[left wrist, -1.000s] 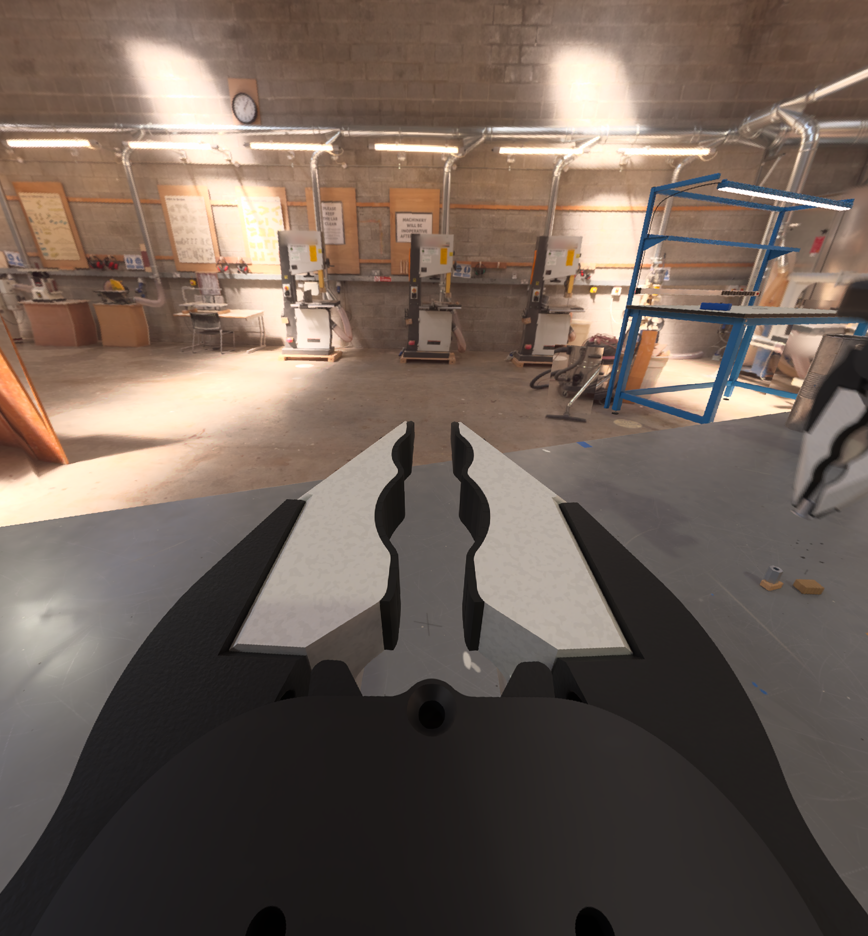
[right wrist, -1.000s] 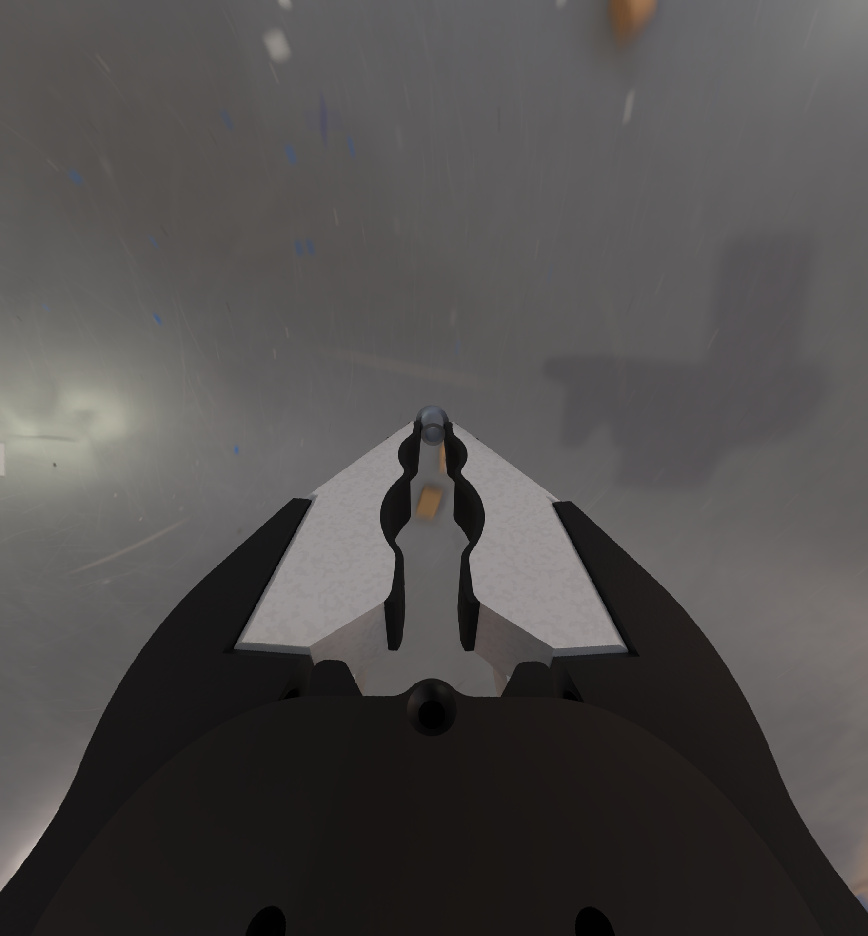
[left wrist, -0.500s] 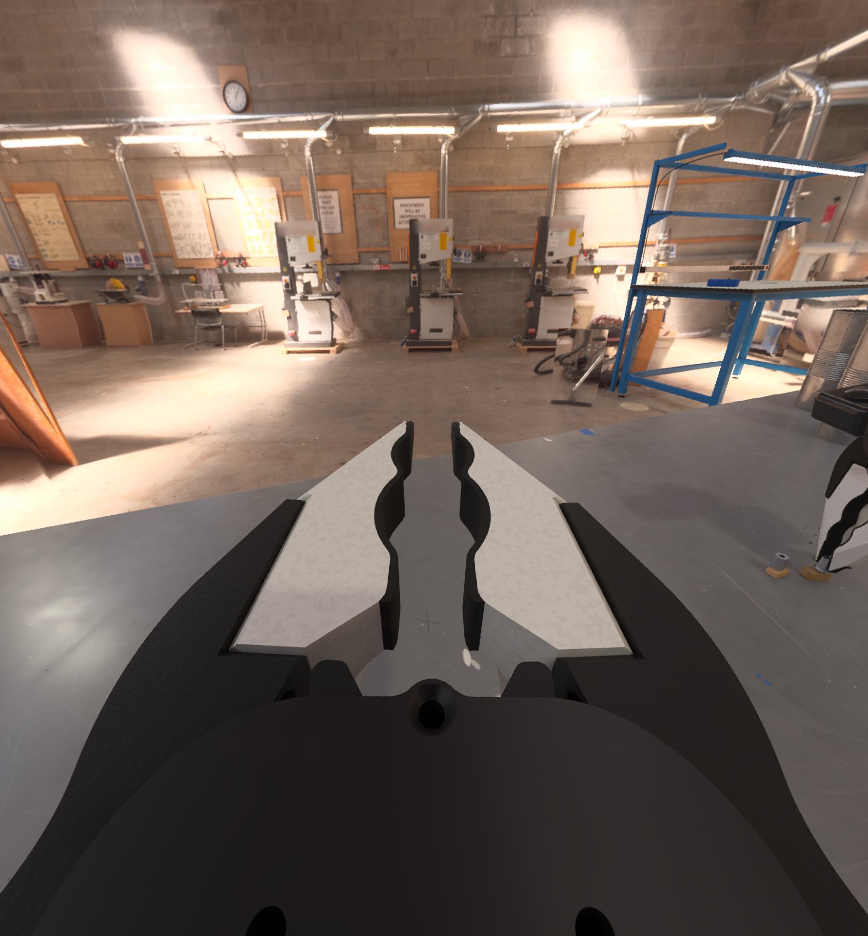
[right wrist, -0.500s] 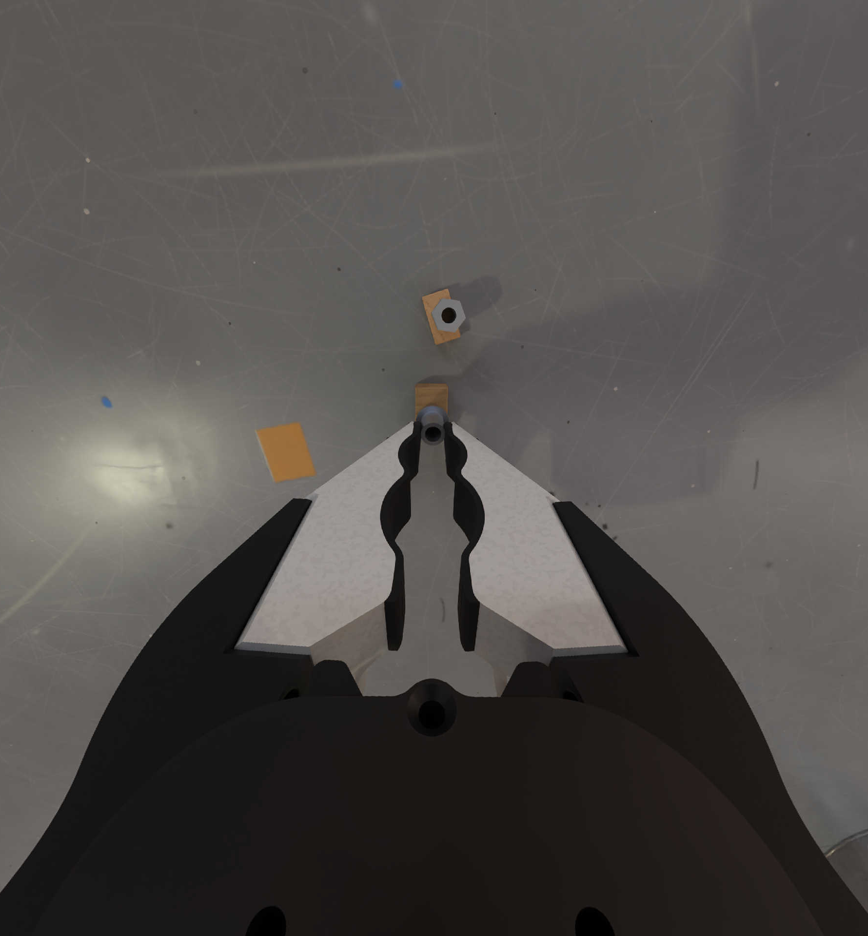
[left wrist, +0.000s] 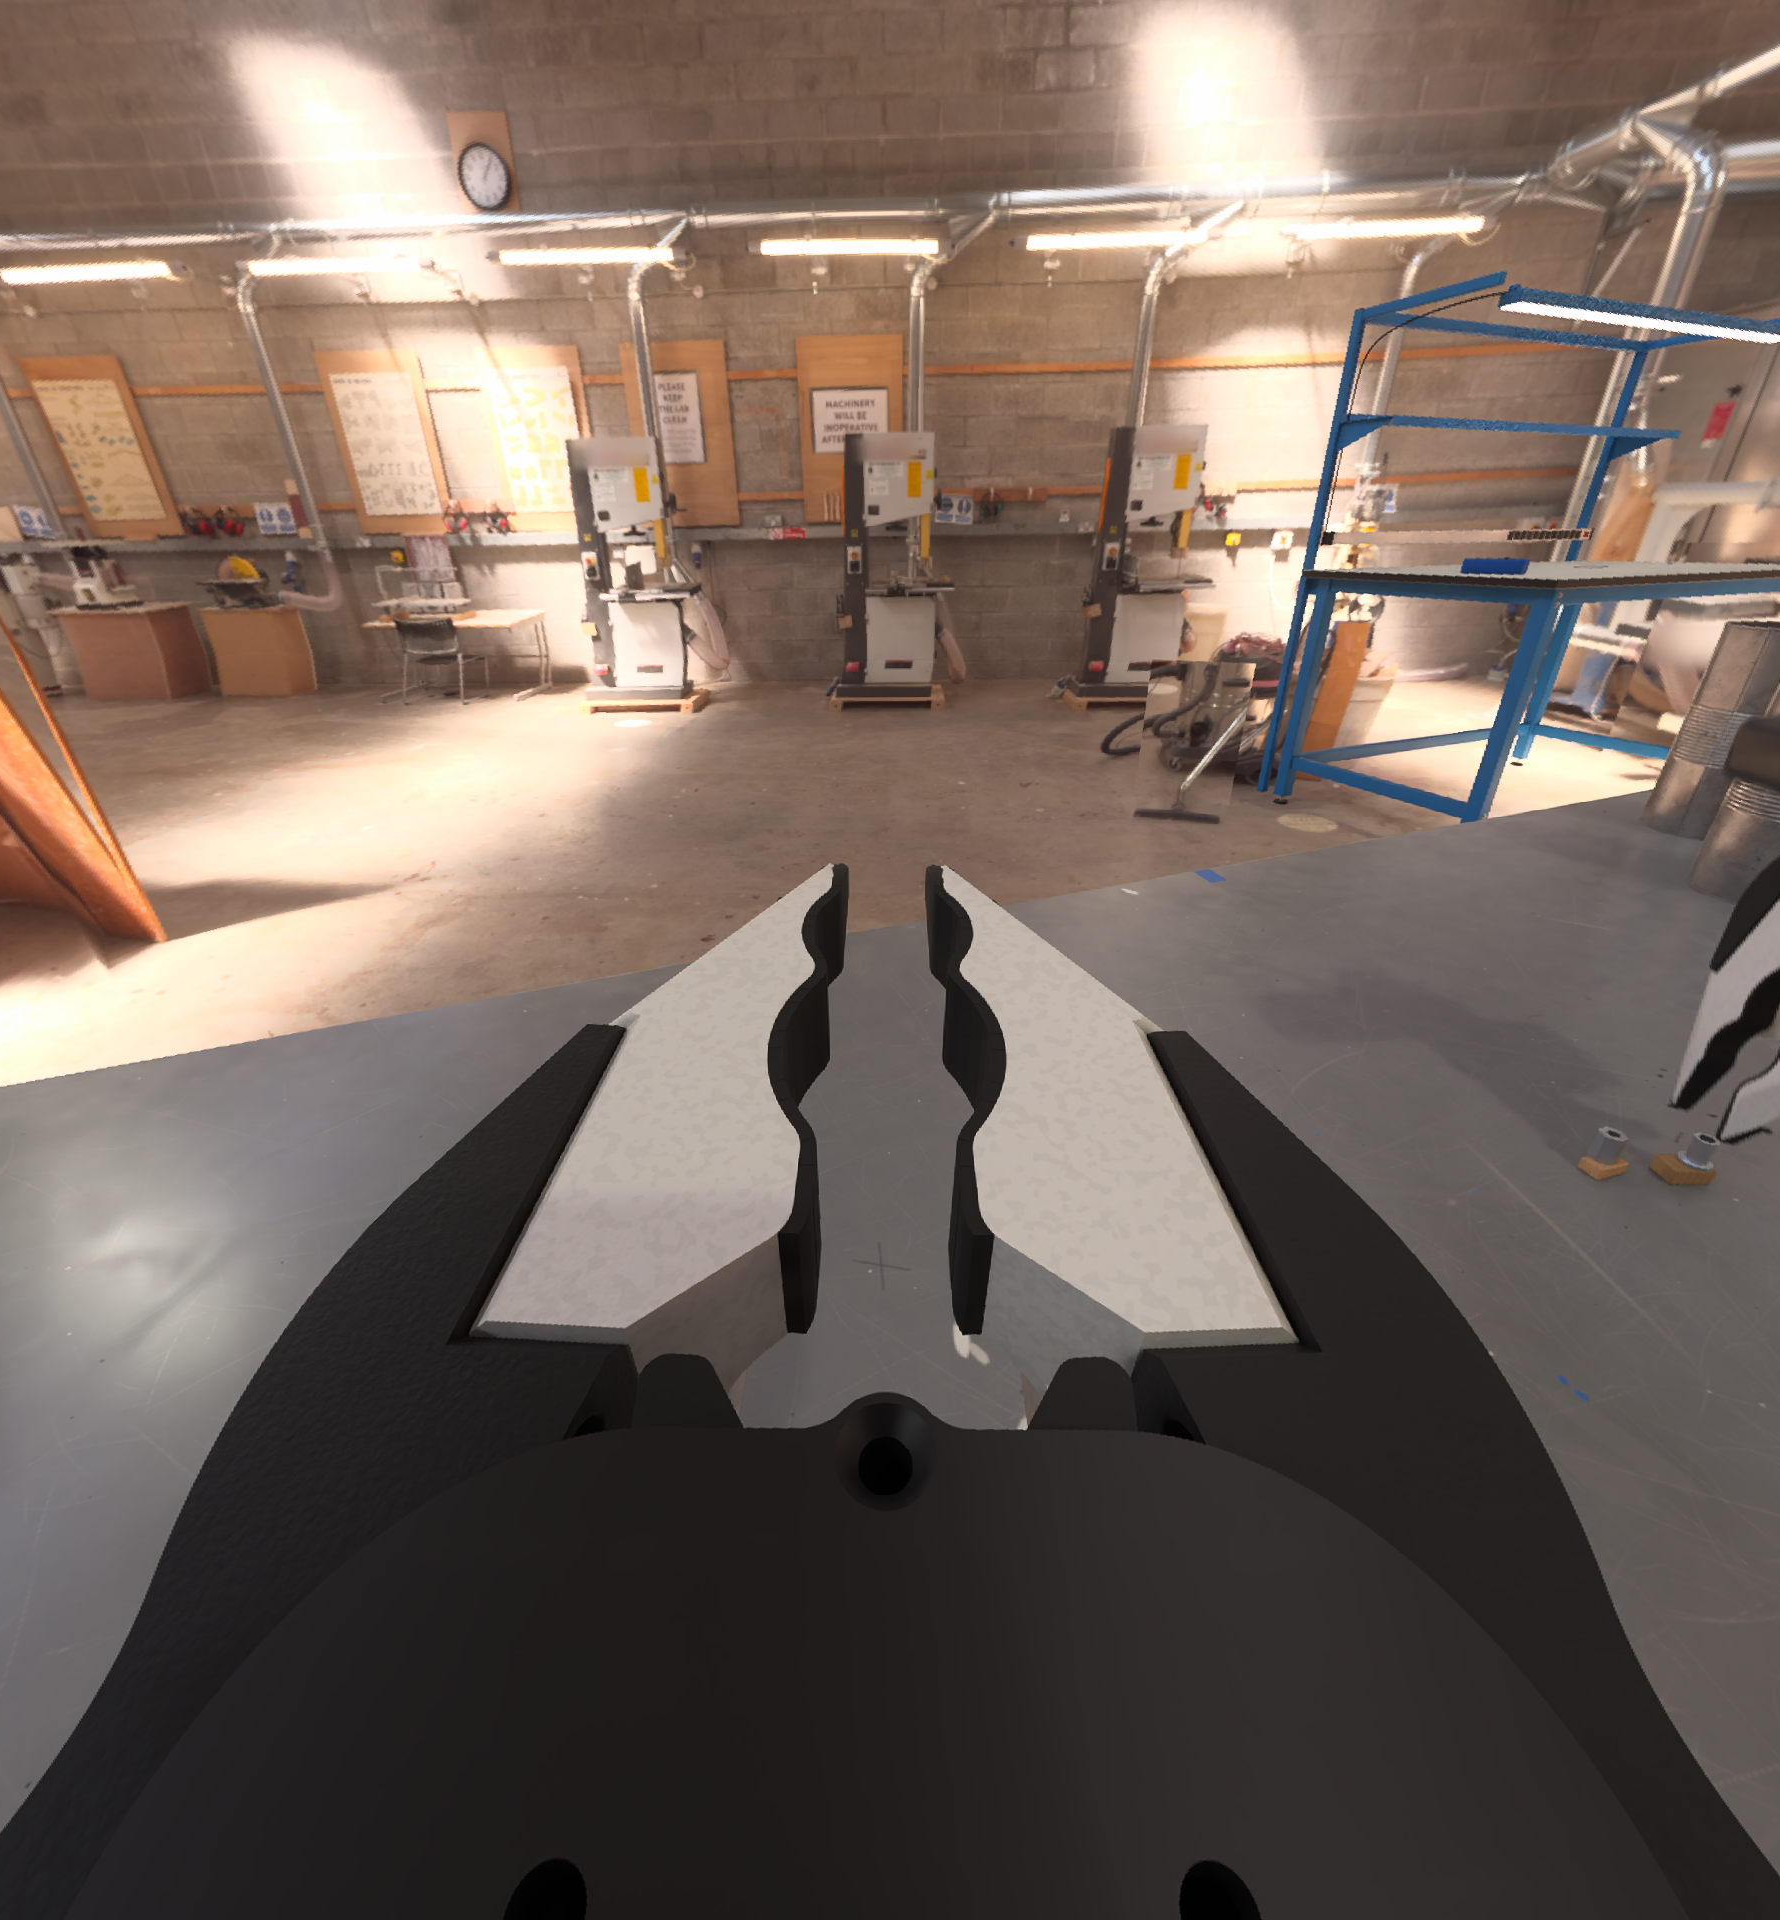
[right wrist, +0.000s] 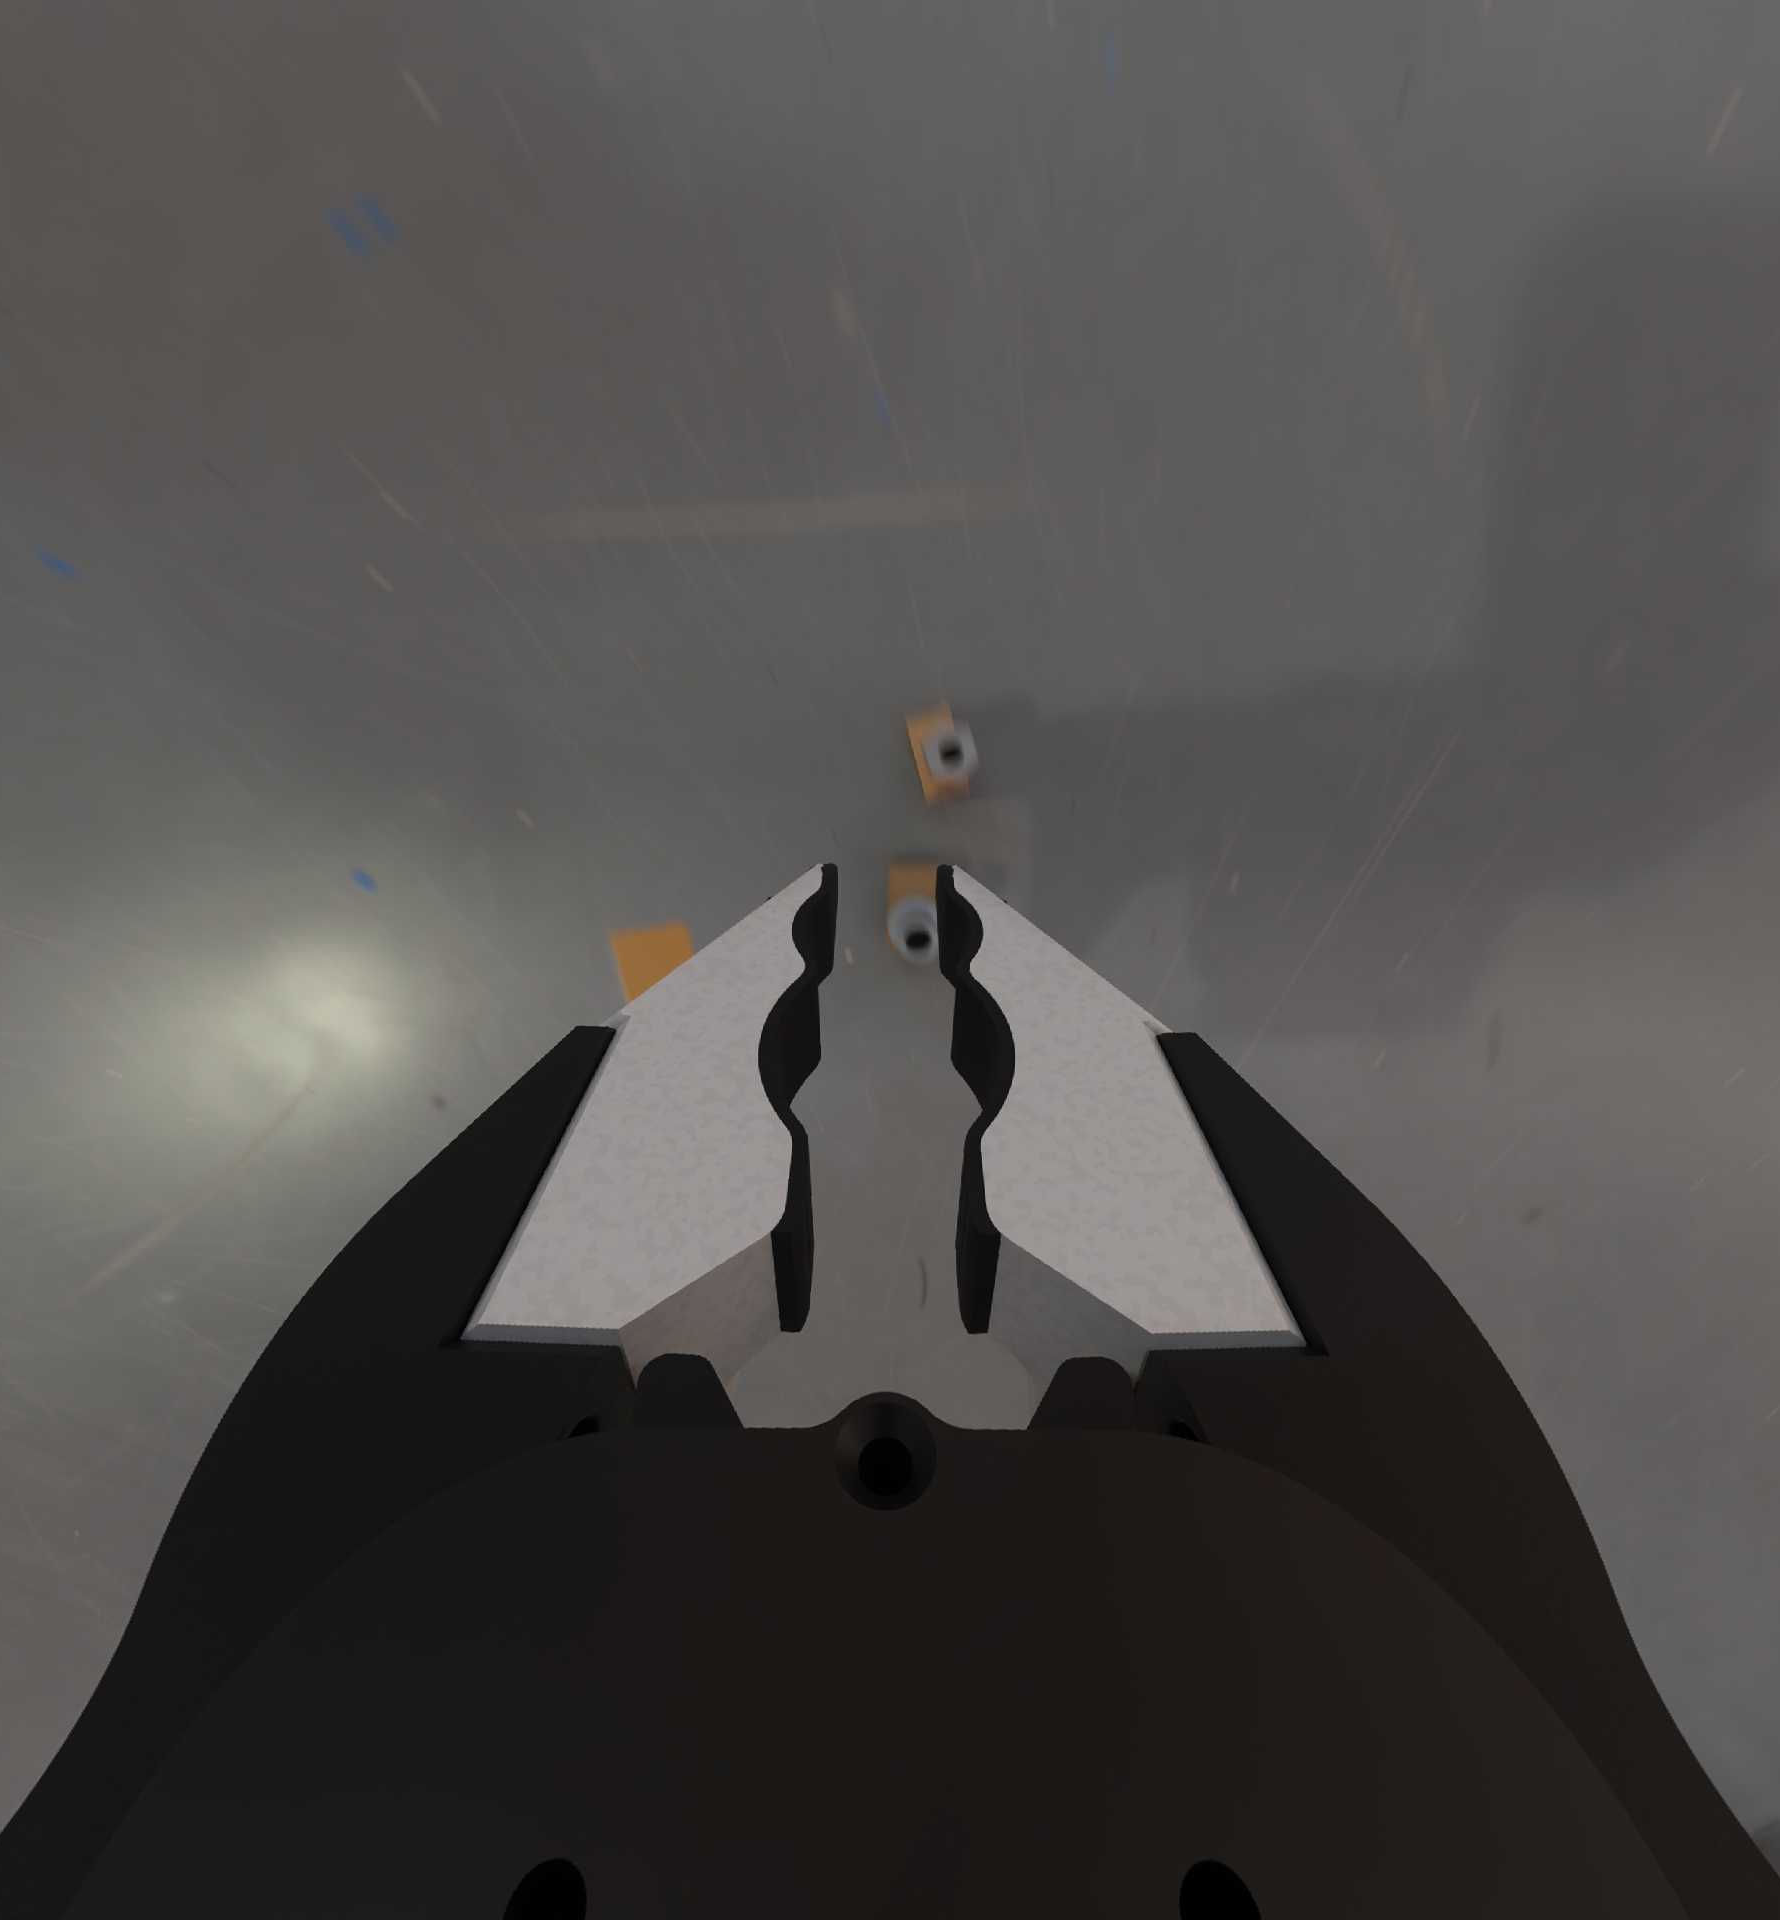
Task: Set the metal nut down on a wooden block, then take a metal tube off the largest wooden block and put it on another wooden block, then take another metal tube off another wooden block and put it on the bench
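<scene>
Toward the right edge of the bench [right wrist: 346, 520], the right gripper [right wrist: 884, 878] had let go. Half a second earlier its jaws were clenched on the tube [right wrist: 912, 925], low over a small block [right wrist: 907, 883]. Now they stood apart and empty, with the tube left standing on that block just past the fingertips. The nut [right wrist: 946, 750] lay as before on its own block [right wrist: 930, 792], next one along and apart from the first. The big block [right wrist: 647, 951] lay bare beside them. By my reading, the first two steps were done and only the last tube remained to be fetched.

The left gripper [left wrist: 884, 883] hung released and empty over the bench's far edge, as it had a second ago, well apart from the work.

The right wrist view was smeared, so I could not tell whether the tube sat square on its block or near one side. The right gripper's left finger covered part of the big block. In the left wrist view the picture's right edge cut that block off, and the nut and tube looked much alike there. No second tube showed in either view.
</scene>
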Motion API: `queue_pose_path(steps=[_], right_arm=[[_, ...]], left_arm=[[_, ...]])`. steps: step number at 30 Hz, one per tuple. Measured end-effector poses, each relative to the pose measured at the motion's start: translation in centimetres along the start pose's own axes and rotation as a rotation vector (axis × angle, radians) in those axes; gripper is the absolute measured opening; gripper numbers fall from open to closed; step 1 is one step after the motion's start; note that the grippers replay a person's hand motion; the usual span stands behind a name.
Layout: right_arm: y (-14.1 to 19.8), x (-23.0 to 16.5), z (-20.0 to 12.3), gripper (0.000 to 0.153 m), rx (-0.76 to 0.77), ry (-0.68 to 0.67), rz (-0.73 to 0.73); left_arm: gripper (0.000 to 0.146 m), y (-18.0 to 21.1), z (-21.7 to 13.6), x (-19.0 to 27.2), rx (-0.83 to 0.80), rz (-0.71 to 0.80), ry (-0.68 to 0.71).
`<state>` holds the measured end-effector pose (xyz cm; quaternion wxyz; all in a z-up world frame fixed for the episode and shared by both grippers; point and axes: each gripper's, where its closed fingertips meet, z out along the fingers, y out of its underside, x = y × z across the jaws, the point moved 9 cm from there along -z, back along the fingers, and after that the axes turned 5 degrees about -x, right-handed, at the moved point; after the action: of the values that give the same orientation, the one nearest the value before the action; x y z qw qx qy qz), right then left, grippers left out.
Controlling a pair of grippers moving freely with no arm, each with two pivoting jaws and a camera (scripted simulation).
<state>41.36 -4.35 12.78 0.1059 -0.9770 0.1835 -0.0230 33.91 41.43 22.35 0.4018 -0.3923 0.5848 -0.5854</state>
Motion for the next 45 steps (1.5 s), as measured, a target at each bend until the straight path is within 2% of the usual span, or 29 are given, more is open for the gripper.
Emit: queue_pose_path(steps=[2, 5, 8, 12, 16, 20, 24, 27, 32, 45], right_arm=[[-2.8, -0.8, -2.2, 0.019, 0.113, 0.004, -0.077], [-8.7, -2.1, -4.8, 0.023, 0.285, 0.003, -0.245], [-15.6, -2.5, -4.8, 0.025, 0.34, -0.028, -0.397], [-23.4, -1.1, -1.3, 0.023, 0.19, -0.018, -0.562], [-27.4, 0.8, 3.7, 0.018, -0.047, -0.045, -0.775], [-28.8, 2.6, 6.5, 0.017, -0.169, -0.07, -0.782], [-29.1, 3.7, 7.4, 0.017, -0.183, -0.132, -0.726], [-29.5, 4.0, 7.9, 0.02, -0.205, -0.097, -0.732], [-30.2, 3.9, 8.1, 0.022, -0.171, -0.106, -0.733], [-29.8, 3.4, 8.0, 0.009, -0.117, -0.052, -0.741]], left_arm=[[0.015, 0.0, 0.1, 0.0, -0.001, -0.005, 0.0], [0.015, 0.1, 0.2, 0.0, -0.017, -0.003, 0.004], [0.015, 0.1, 0.1, 0.0, -0.017, 0.001, 0.004], [0.015, 0.1, -0.3, -0.2, 0.006, -0.007, 0.004], [0.015, 0.2, -0.5, -0.5, 0.017, -0.021, 0.003], [0.015, 0.4, -0.8, -0.8, 0.027, -0.033, 0.001], [0.014, 0.4, -0.9, -1.0, 0.042, -0.044, 0.002], [0.014, 0.4, -1.0, -1.1, 0.043, -0.046, 0.001], [0.014, 0.4, -1.0, -1.1, 0.045, -0.043, -0.001], [0.015, 0.4, -0.8, -1.0, 0.045, -0.045, 0.003]])
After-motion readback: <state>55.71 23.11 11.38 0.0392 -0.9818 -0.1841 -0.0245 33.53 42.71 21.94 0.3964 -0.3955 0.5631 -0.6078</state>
